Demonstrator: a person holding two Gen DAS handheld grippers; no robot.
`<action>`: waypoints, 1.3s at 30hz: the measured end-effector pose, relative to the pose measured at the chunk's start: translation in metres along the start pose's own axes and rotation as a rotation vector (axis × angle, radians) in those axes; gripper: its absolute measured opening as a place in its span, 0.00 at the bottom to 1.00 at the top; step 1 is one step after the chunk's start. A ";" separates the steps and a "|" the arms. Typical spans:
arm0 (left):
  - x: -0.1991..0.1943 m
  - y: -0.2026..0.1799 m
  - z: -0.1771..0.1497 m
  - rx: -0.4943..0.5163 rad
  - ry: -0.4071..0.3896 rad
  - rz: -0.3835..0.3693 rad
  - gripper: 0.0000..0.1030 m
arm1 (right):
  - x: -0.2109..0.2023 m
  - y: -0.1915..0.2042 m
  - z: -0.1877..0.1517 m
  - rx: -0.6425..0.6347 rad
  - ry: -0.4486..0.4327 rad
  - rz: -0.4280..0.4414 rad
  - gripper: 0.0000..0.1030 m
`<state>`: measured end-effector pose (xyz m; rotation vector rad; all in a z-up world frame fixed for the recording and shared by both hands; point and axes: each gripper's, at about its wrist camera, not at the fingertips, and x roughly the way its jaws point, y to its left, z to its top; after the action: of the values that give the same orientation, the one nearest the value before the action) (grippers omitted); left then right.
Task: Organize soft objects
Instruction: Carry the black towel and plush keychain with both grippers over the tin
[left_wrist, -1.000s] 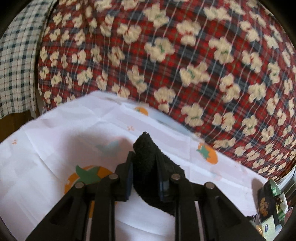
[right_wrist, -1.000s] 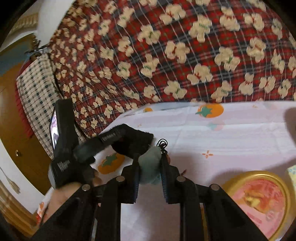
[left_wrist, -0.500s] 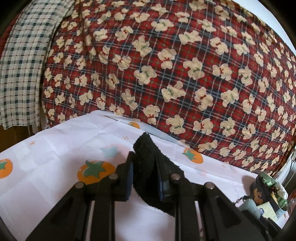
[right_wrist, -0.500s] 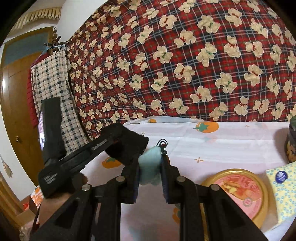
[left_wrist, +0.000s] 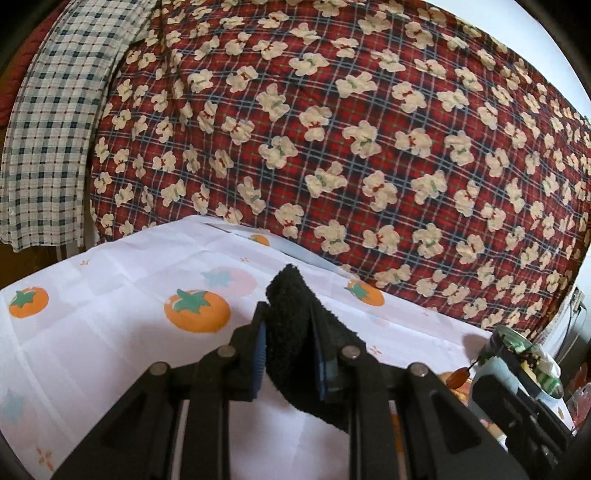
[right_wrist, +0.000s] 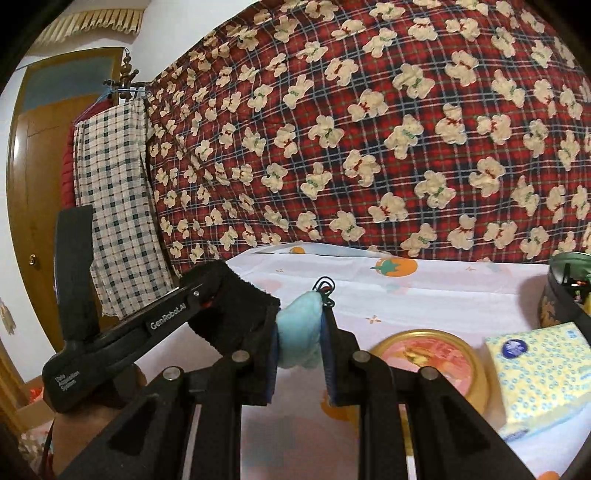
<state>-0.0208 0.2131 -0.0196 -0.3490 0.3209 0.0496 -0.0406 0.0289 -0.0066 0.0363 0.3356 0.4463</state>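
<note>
Left gripper (left_wrist: 289, 356) clamped on a black fuzzy terry cloth (left_wrist: 295, 332), folded edge poking up past the blue-padded fingertips (left_wrist: 259, 354), loose end drooping to the right. Held above a white tablecloth printed with orange tomatoes (left_wrist: 110, 332). Right gripper (right_wrist: 300, 354) pinched on a small pale blue plush toy (right_wrist: 299, 334), with a thin black wire loop (right_wrist: 324, 286) at its top. Both held items close together, the black cloth just left of the blue toy in the right wrist view. Near right on the tablecloth, a round gold-rimmed tin lid with pink artwork (right_wrist: 432, 354) beside a yellow dotted tissue pack (right_wrist: 539, 365). Far behind, a red plaid blanket patterned with cream teddy bears (right_wrist: 369, 129).
</note>
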 end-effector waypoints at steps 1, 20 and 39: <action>-0.003 -0.002 -0.001 0.003 -0.001 -0.004 0.19 | -0.003 -0.001 -0.001 -0.002 -0.003 -0.004 0.22; -0.052 -0.106 -0.012 0.092 -0.021 -0.204 0.19 | -0.098 -0.062 0.000 -0.037 -0.128 -0.159 0.22; -0.062 -0.248 -0.058 0.202 0.078 -0.501 0.19 | -0.182 -0.194 -0.011 0.050 -0.154 -0.450 0.22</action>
<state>-0.0713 -0.0390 0.0292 -0.2234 0.3050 -0.4859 -0.1179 -0.2249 0.0186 0.0420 0.1942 -0.0113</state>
